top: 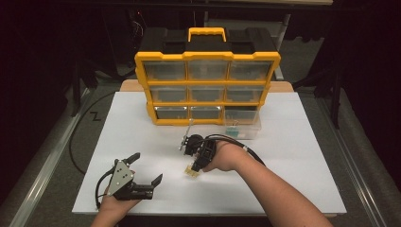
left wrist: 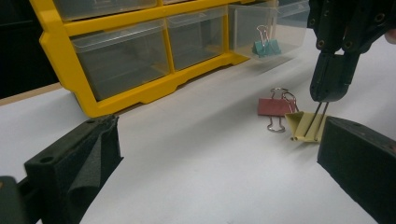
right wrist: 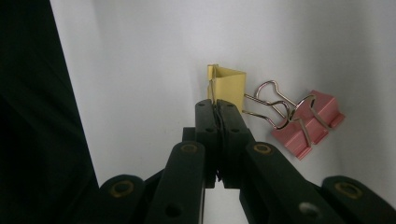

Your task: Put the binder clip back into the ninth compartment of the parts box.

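Observation:
A yellow binder clip (top: pixel 191 172) (left wrist: pixel 301 126) (right wrist: pixel 229 84) rests on the white table, its wire handles standing up. My right gripper (top: pixel 193 165) (left wrist: pixel 328 95) (right wrist: pixel 217 106) points down at it, jaws shut on those handles. A pink binder clip (left wrist: pixel 273 106) (right wrist: pixel 317 123) lies flat right beside the yellow one, touching its wire loops. My left gripper (top: pixel 146 168) (left wrist: pixel 219 163) rests near the table's front left, open with nothing between its fingers, facing the clips.
A yellow organizer (top: pixel 207 56) of clear drawers stands at the back of the white table (top: pixel 293 165). Its bottom right drawer (top: pixel 253 130) is pulled out and holds a teal binder clip (top: pixel 234 126) (left wrist: pixel 265 46). Dark floor surrounds the table.

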A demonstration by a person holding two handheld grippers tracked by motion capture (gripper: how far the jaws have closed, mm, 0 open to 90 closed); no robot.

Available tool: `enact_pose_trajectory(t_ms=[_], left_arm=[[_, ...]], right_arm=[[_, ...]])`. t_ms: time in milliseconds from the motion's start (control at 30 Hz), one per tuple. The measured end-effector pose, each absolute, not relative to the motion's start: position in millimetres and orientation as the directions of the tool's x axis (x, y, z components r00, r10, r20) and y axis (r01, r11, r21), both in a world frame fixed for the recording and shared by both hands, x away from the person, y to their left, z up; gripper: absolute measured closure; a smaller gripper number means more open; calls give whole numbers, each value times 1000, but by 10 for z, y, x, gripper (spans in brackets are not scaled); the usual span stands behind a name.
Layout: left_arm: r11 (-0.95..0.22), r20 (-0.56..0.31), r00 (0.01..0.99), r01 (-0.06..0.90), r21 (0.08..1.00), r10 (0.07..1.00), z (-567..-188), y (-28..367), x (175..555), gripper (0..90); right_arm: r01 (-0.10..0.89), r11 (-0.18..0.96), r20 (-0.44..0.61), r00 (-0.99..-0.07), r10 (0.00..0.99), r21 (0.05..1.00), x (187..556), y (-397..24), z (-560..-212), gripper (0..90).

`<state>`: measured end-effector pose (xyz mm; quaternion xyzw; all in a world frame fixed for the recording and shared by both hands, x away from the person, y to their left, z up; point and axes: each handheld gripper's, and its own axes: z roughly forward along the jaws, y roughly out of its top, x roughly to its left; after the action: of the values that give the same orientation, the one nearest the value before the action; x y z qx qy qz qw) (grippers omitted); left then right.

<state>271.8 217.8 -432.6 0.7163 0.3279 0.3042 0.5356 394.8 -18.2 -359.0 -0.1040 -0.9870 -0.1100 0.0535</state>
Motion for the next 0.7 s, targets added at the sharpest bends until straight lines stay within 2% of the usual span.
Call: enact_pose_trajectory(t_ms=[700], left_arm=[[-208, 82, 597, 145, 967, 798, -4327, 2184, 2718, 3]], right_arm=[[217, 960, 140, -971, 194, 175, 3948, -326, -3540, 900]])
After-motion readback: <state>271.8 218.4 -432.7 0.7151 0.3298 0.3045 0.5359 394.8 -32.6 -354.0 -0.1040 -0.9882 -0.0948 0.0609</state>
